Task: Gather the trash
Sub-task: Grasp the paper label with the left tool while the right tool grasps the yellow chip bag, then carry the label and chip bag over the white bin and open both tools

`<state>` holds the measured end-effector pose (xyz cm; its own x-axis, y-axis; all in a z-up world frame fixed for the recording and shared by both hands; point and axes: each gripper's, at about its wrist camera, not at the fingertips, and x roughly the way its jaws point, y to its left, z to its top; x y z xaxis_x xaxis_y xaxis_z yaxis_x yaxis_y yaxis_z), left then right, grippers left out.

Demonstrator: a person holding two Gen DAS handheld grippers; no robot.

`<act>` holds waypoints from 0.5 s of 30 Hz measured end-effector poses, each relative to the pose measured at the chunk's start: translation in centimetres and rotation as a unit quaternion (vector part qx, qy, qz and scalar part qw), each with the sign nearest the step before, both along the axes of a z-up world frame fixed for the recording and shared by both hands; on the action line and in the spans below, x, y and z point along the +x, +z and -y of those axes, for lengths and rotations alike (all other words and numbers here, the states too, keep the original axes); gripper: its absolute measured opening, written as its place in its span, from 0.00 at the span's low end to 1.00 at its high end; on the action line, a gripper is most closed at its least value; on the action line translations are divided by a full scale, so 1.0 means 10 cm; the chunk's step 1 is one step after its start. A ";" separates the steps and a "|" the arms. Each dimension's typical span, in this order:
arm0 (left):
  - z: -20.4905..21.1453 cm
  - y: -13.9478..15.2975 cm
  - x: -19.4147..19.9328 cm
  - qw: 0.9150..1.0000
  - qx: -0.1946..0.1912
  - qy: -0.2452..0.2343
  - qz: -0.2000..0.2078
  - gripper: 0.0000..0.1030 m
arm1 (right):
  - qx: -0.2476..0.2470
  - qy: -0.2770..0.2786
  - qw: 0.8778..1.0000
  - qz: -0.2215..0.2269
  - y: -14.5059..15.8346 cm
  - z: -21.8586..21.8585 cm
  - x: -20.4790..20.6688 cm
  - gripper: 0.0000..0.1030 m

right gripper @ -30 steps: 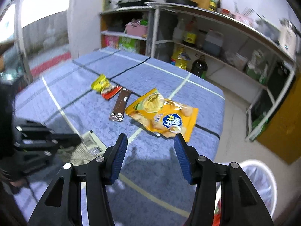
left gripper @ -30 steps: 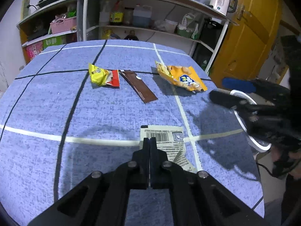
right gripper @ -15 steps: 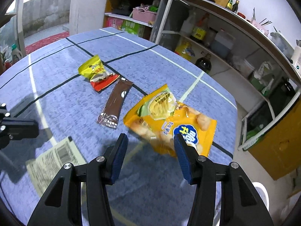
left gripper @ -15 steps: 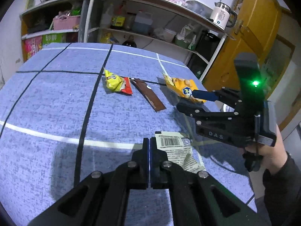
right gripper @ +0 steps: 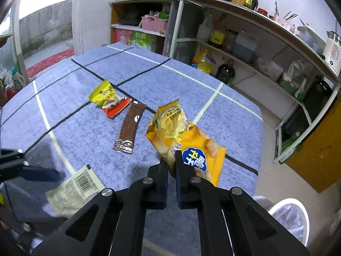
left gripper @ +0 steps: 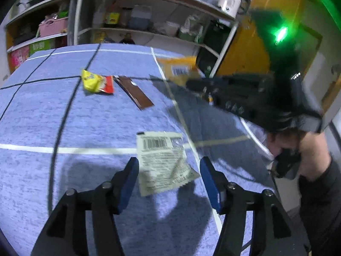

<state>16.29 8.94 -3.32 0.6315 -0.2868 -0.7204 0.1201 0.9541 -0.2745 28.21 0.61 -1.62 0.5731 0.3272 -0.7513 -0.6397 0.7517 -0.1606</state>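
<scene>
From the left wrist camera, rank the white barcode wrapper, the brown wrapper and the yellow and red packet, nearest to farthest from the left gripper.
1. White barcode wrapper: lying flat just ahead of the open left gripper, its near edge between the fingers.
2. Brown wrapper: farther up the blue tablecloth, slightly left of centre.
3. Yellow and red packet: a little beyond, to the left of the brown wrapper.

black grippers (right gripper: 171, 166), blue pads (perhaps rubber)

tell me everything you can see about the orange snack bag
The orange snack bag is glossy, crinkled foil-like plastic printed with biscuits and a blue logo. Its torn-open top stands up and its far side is lifted off the blue tablecloth. The right gripper has just closed on its near edge. The left wrist view shows a barcode on its back.
</scene>
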 end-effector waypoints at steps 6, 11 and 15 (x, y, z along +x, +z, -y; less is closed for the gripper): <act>0.19 -0.01 0.07 0.998 0.065 0.016 -0.005 0.56 | 0.016 -0.009 1.000 0.001 0.13 0.19 -0.11 0.06; 0.32 0.00 0.01 0.996 0.086 -0.008 0.002 0.17 | 0.027 -0.019 0.999 0.009 0.22 0.34 -0.22 0.05; 0.25 0.03 0.00 0.997 0.076 0.005 0.008 0.12 | 0.032 -0.022 0.999 0.014 0.27 0.42 -0.31 0.05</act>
<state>16.29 6.47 -3.05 0.6447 -0.1698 -0.7454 0.1142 0.9855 -0.1257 25.14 -3.56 1.06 0.6092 0.3480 -0.7126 -0.6014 0.7885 -0.1291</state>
